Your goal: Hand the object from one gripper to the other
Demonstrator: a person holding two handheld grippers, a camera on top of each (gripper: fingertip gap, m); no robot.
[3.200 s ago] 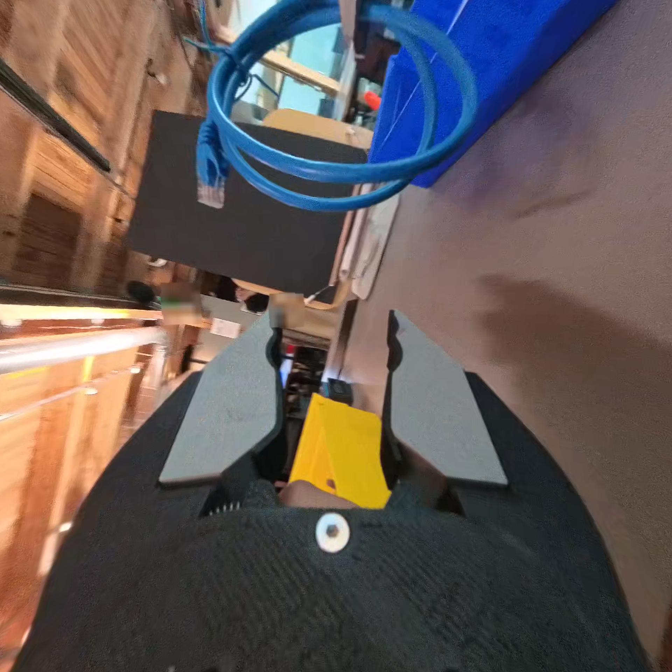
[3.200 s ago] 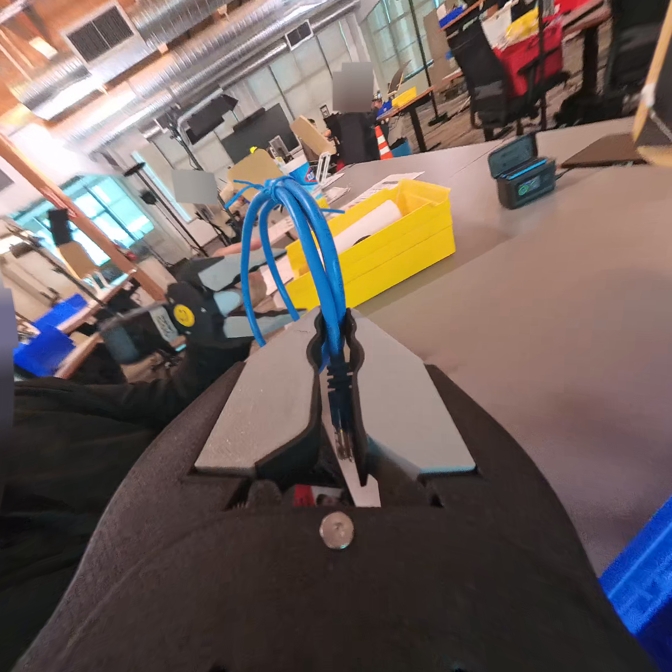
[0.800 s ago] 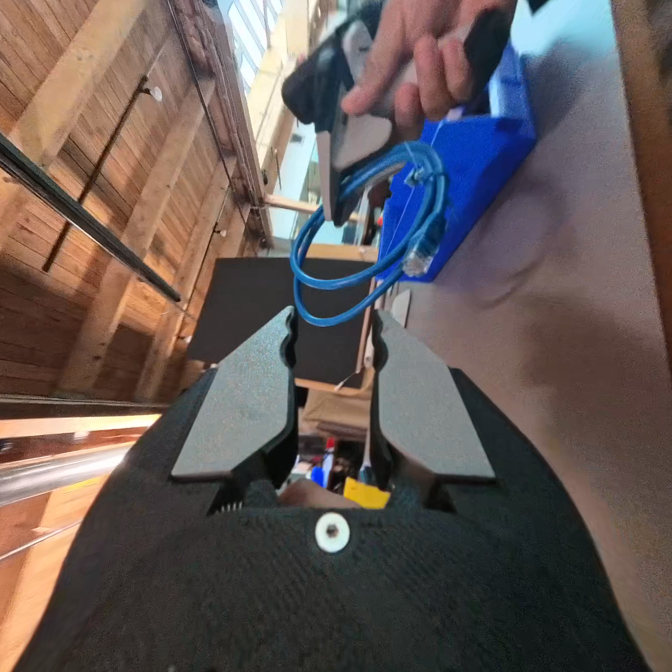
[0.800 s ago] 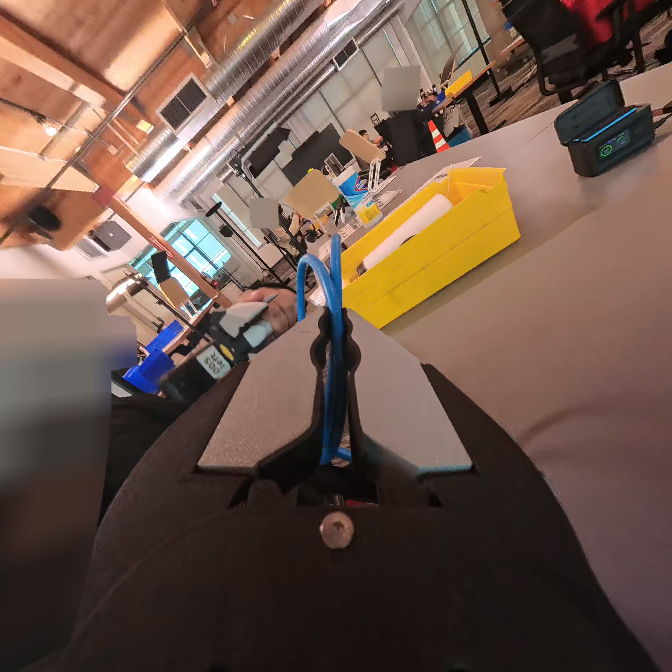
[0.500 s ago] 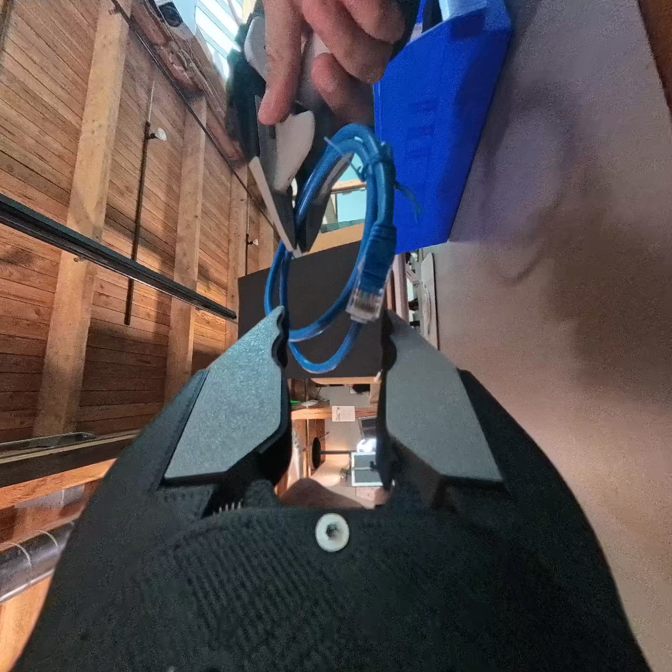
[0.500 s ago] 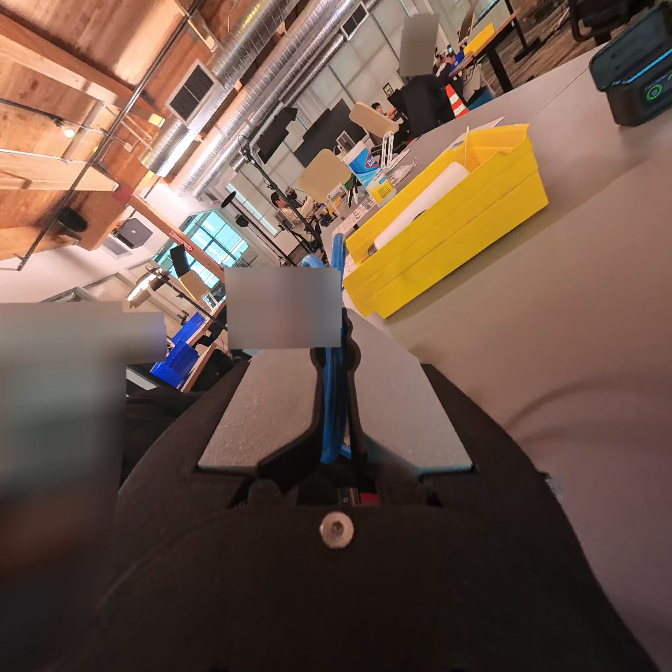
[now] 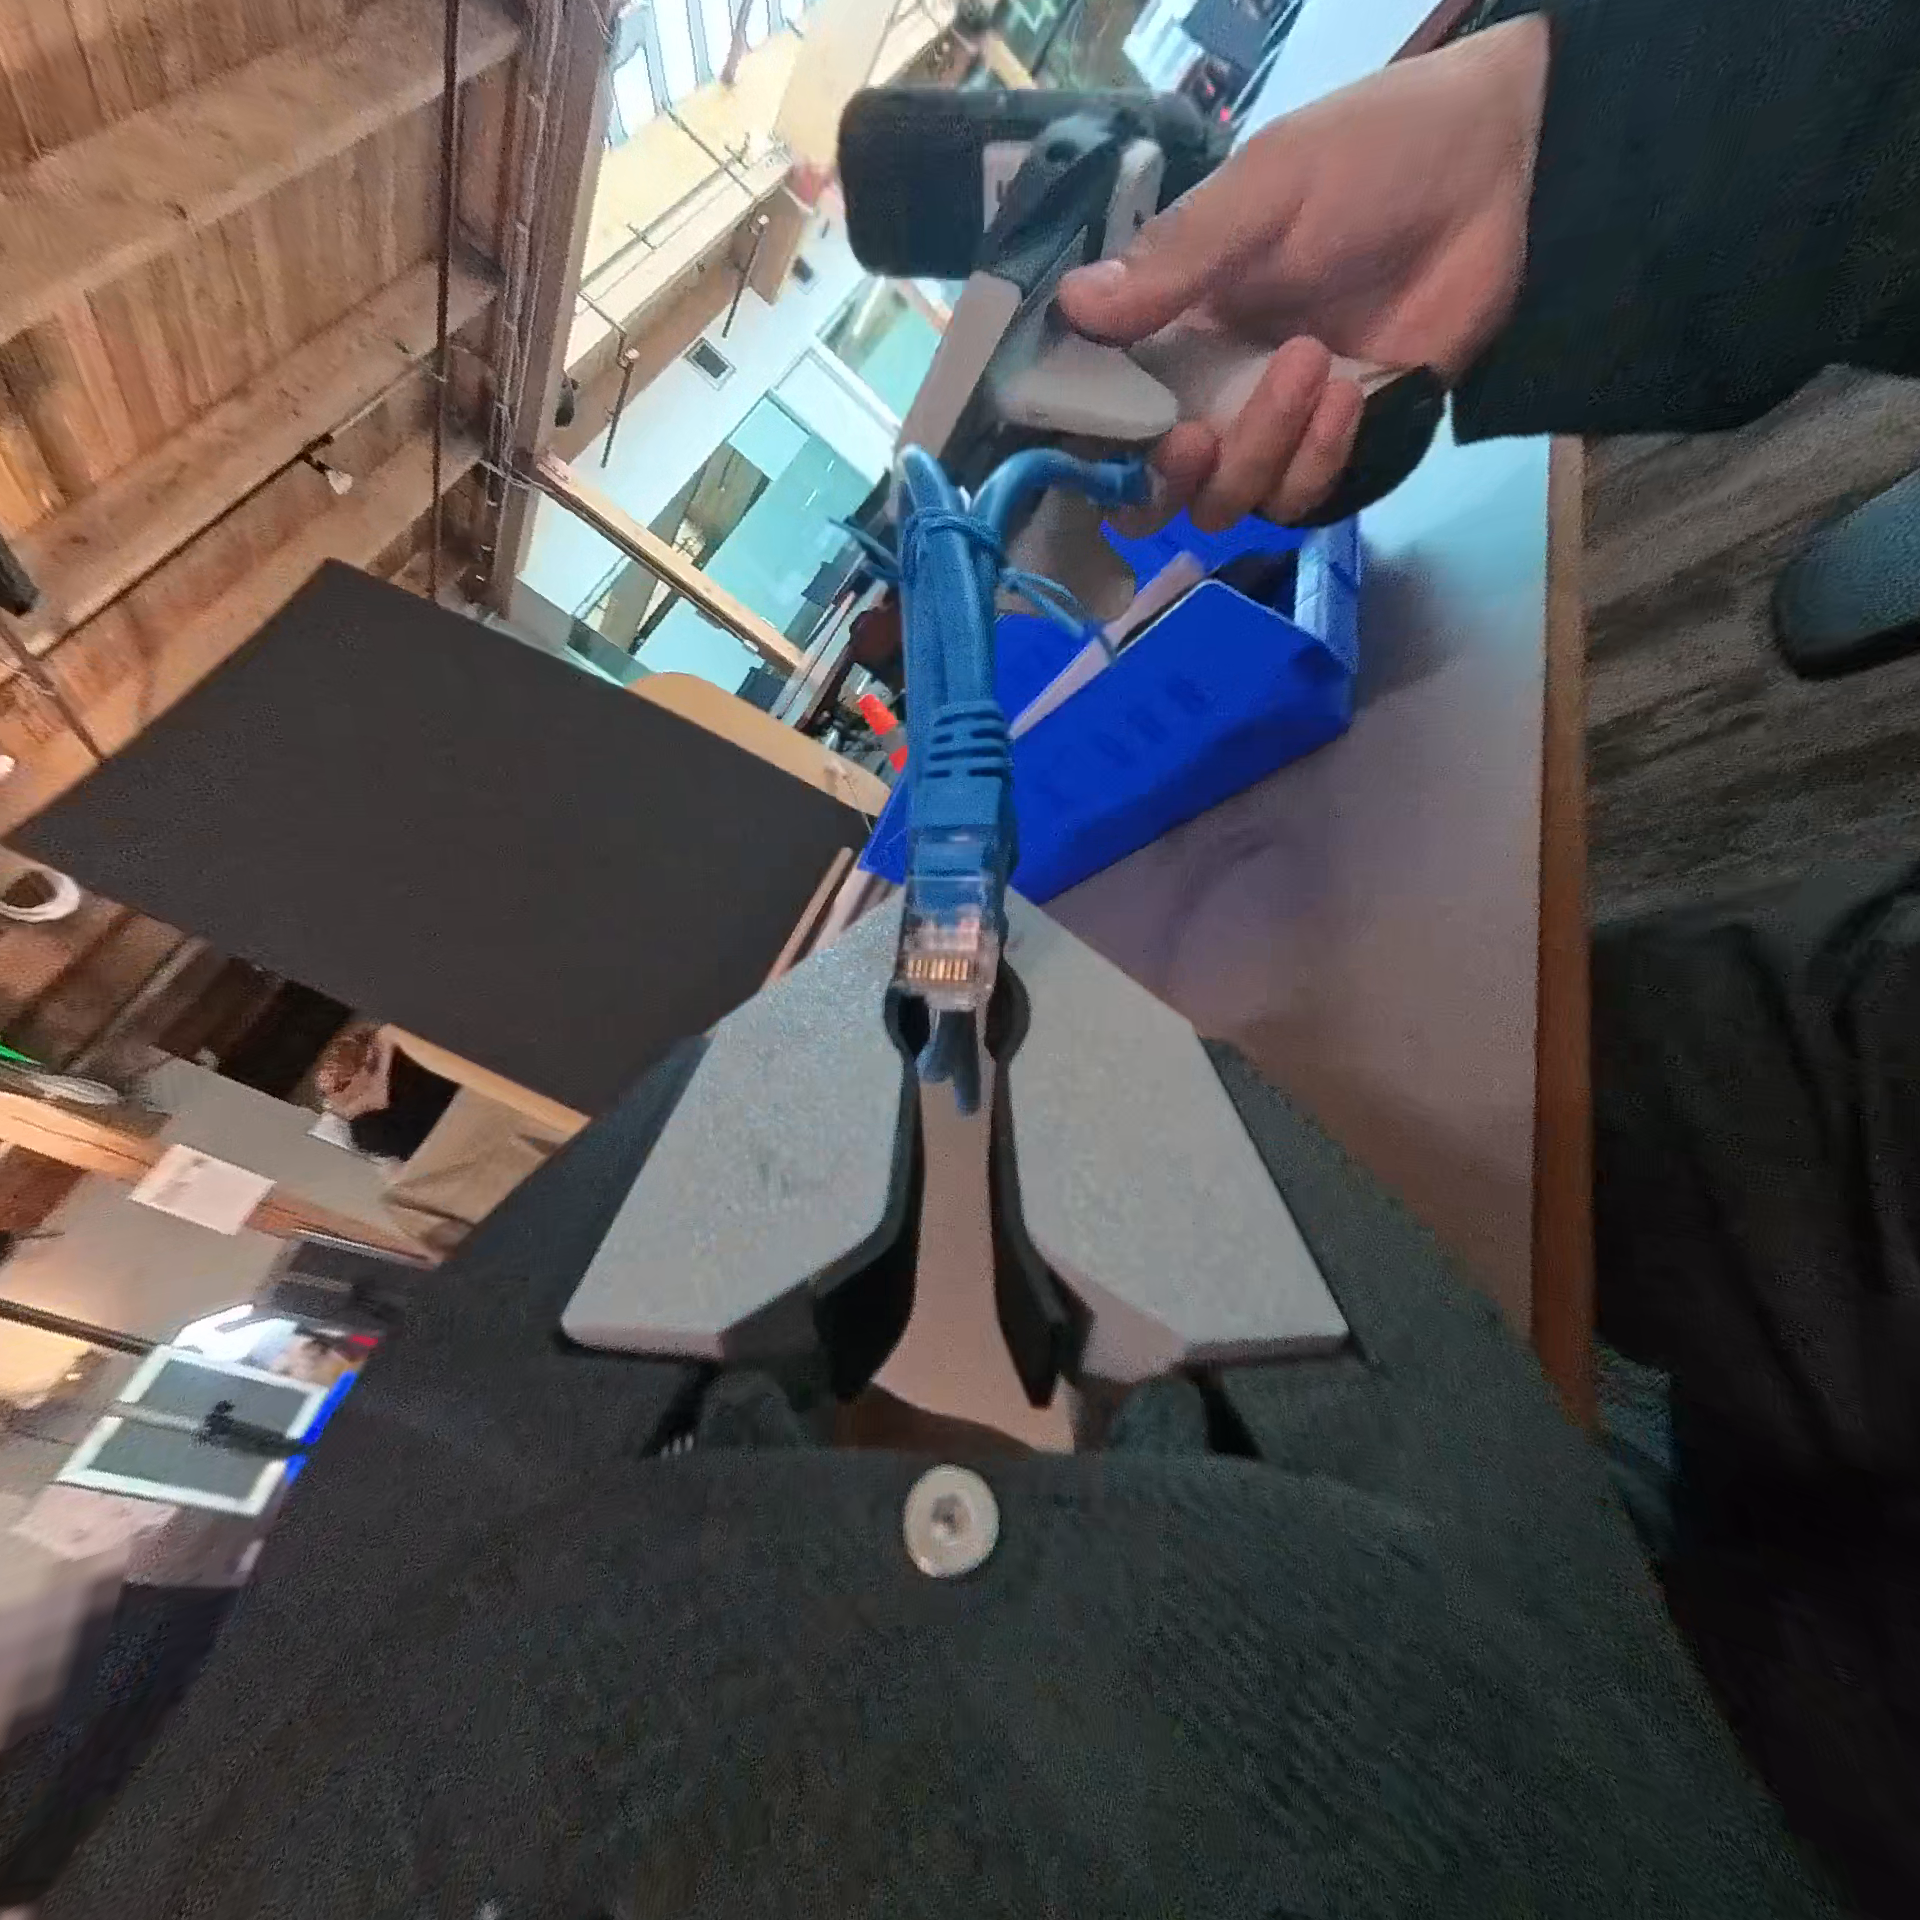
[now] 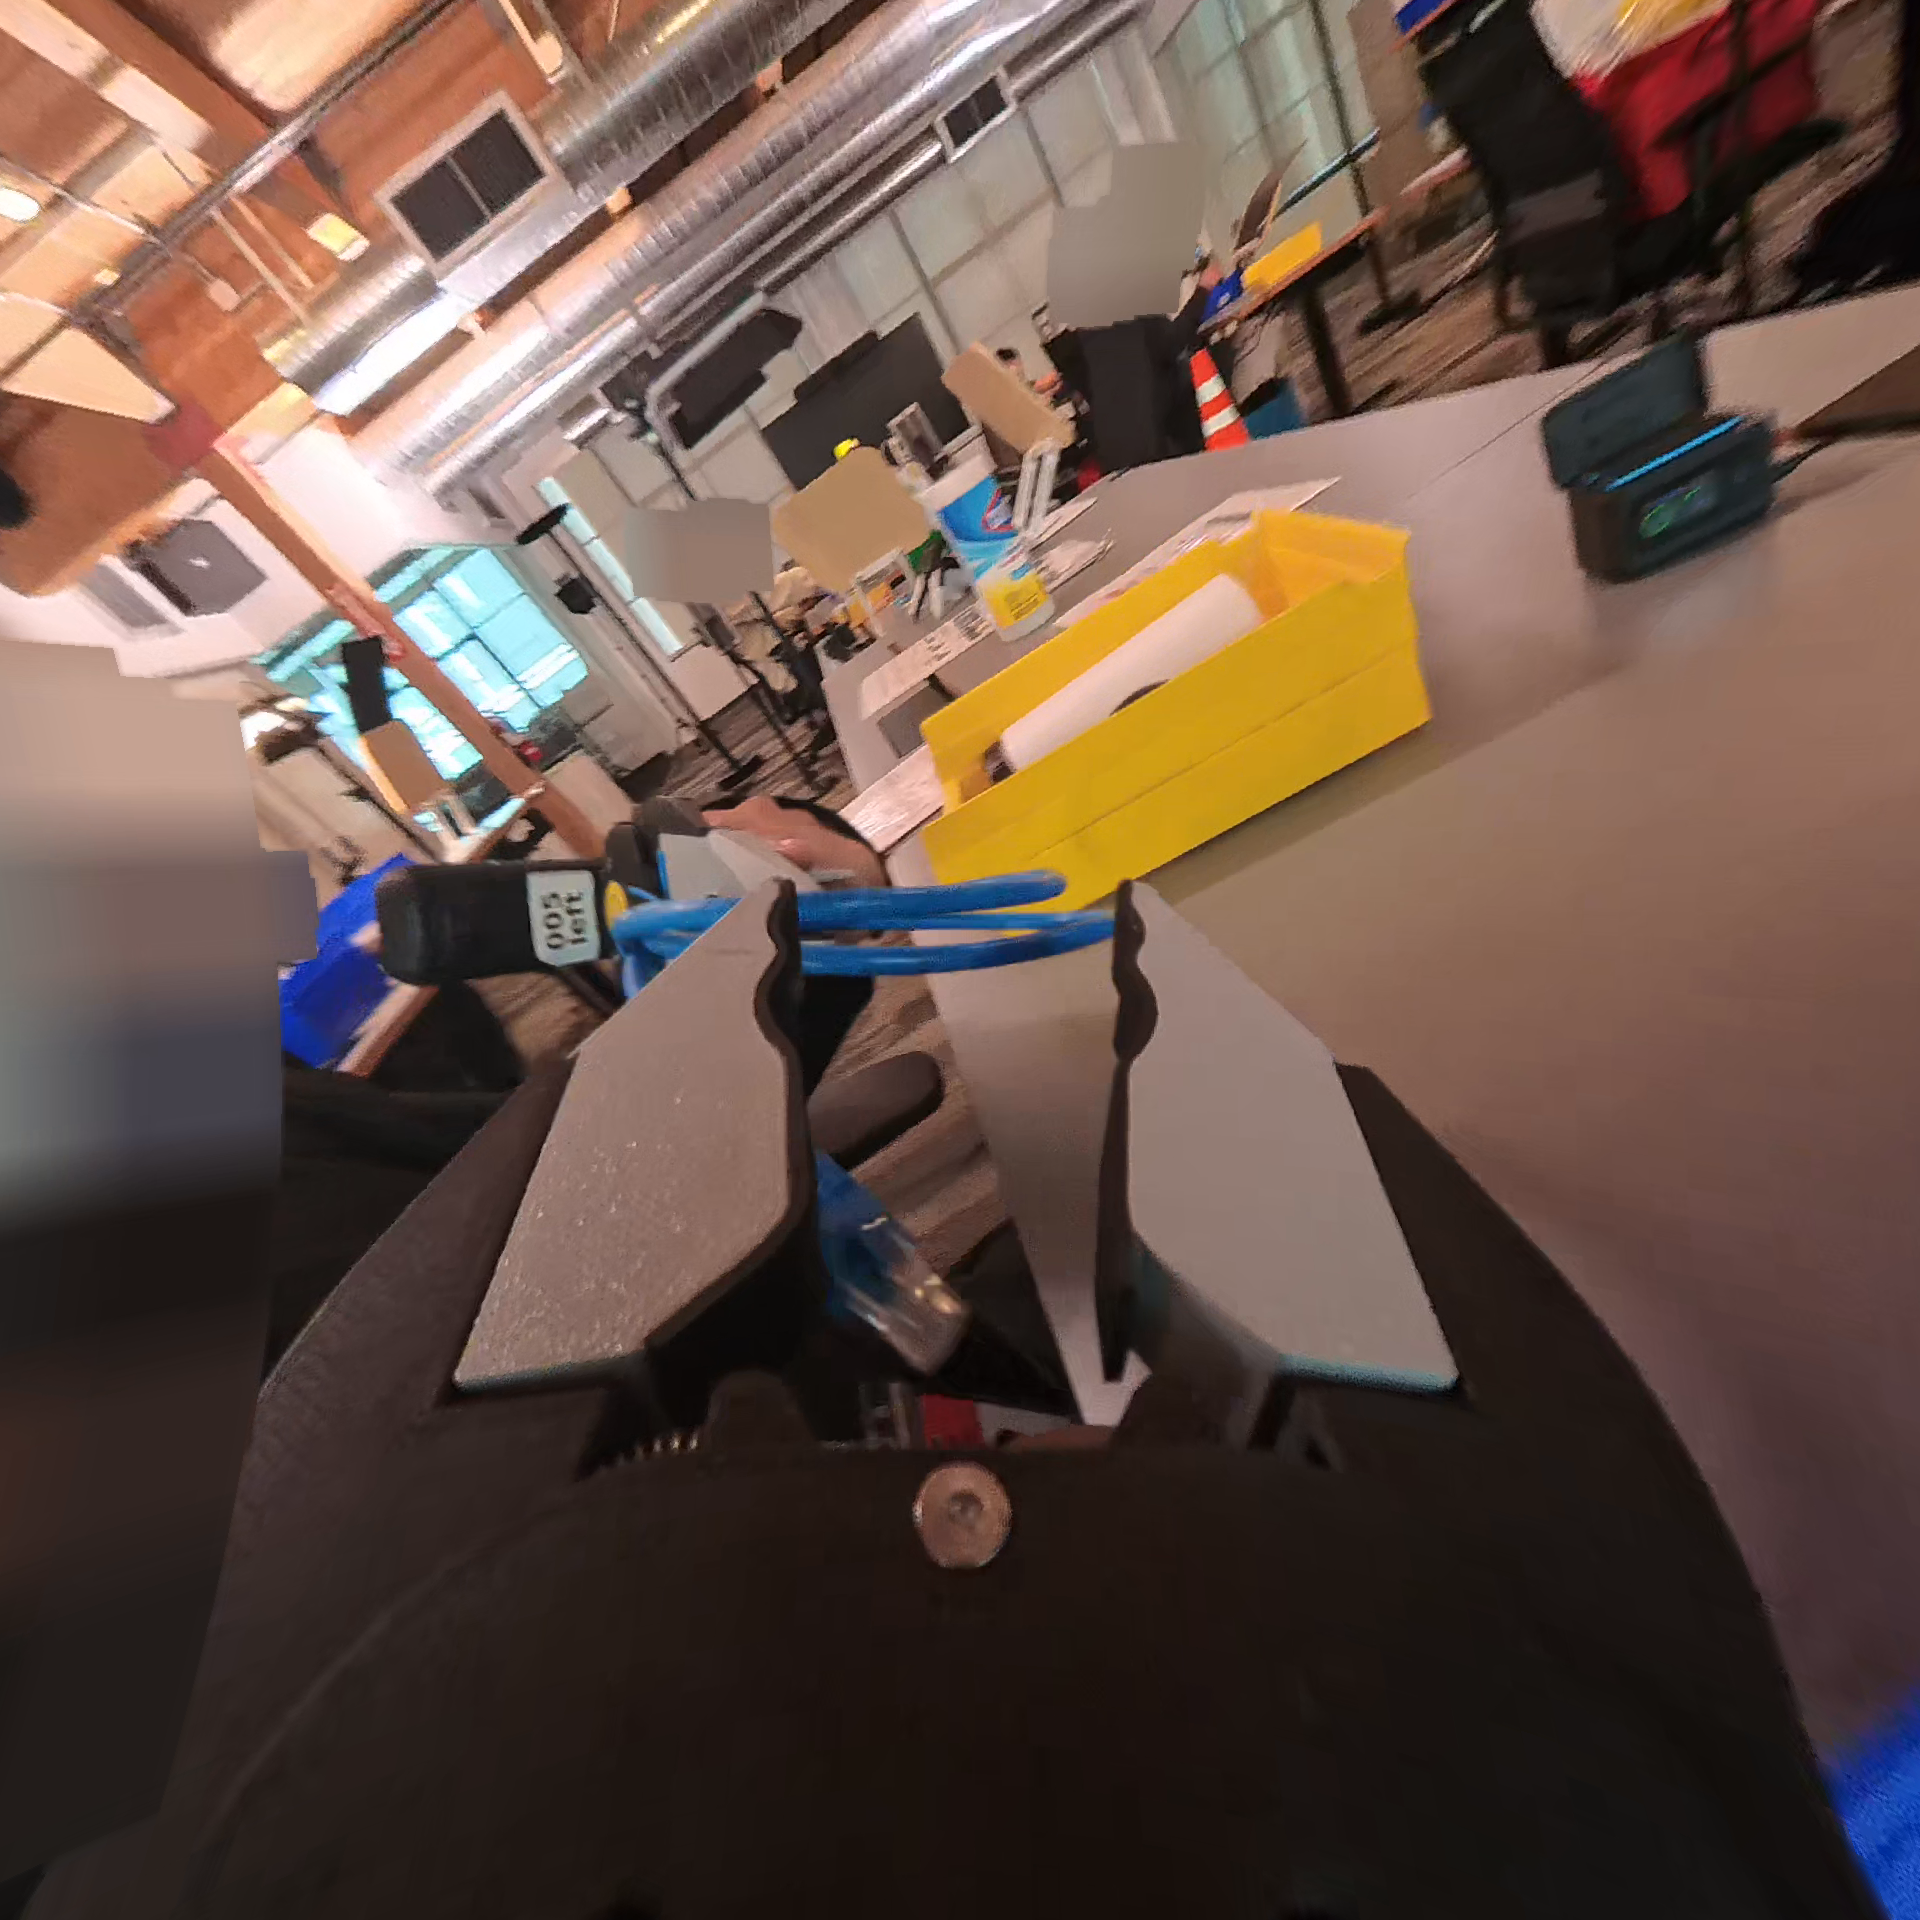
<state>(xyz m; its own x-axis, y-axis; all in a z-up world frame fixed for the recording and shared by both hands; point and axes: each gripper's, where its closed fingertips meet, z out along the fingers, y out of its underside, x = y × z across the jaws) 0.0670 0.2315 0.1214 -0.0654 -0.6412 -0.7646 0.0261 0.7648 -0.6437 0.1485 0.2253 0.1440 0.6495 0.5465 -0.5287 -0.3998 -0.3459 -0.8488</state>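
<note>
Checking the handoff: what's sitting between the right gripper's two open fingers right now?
In the right wrist view, the blue cable crosses between them, one connector hanging lower; the left gripper holds it.

glossy blue plastic cable (image 7: pixel 948 665); matt grainy grey fingers (image 7: pixel 774 1164).

A bright blue cable (image 7: pixel 951 665) with a clear plug, grey gripper fingers (image 8: pixel 665 1153), a yellow bin (image 8: pixel 1195 717) behind the cable, a grey table (image 8: pixel 1558 883)

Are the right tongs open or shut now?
Open. The right tongs stand wide apart, and the blue cable runs across the gap, not pinched.
</note>
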